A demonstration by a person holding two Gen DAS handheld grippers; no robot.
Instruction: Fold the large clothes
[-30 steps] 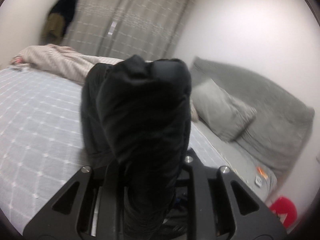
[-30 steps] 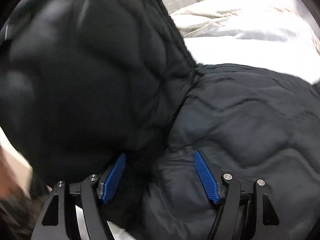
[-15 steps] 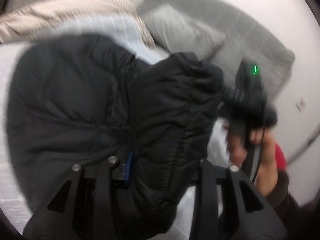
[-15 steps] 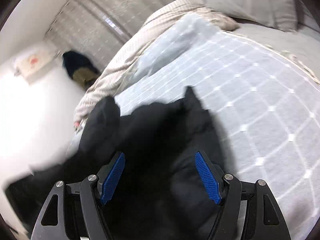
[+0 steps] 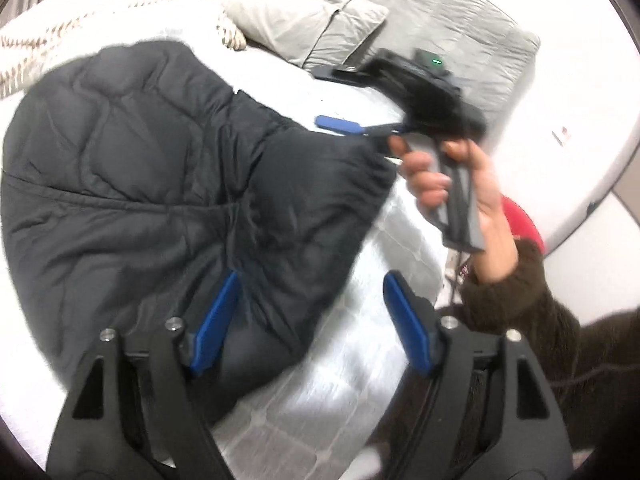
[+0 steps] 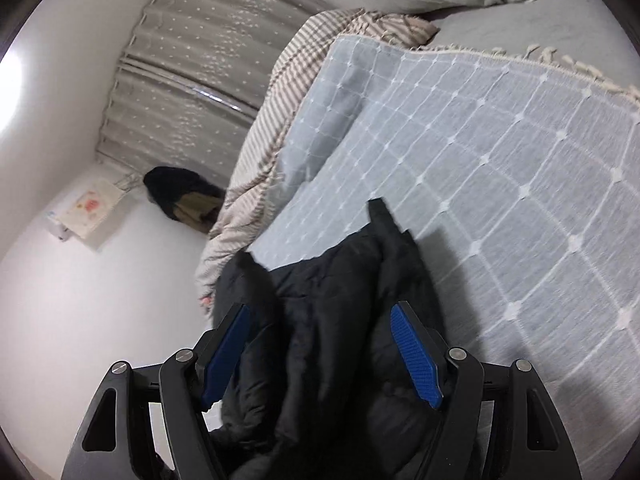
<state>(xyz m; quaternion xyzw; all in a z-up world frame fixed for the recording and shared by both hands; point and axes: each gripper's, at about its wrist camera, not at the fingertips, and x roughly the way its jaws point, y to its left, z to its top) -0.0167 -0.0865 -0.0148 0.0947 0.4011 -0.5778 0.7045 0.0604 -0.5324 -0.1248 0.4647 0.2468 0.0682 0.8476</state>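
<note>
The black jacket (image 5: 160, 168) lies bunched on the bed (image 6: 520, 168). The left tongs (image 5: 312, 320) are opening, their pads off the fabric lying between them. The right tongs (image 6: 324, 352) stand apart over the jacket, clamping nothing.

The right gripper (image 5: 344, 98) is motion-blurred in the left wrist view, and only one blue pad (image 5: 338, 123) is resolved. The black quilted jacket (image 6: 340, 320) is cut off by the lower edge of the right wrist view. The wall paper (image 6: 90, 206) is too small to be read.
</note>
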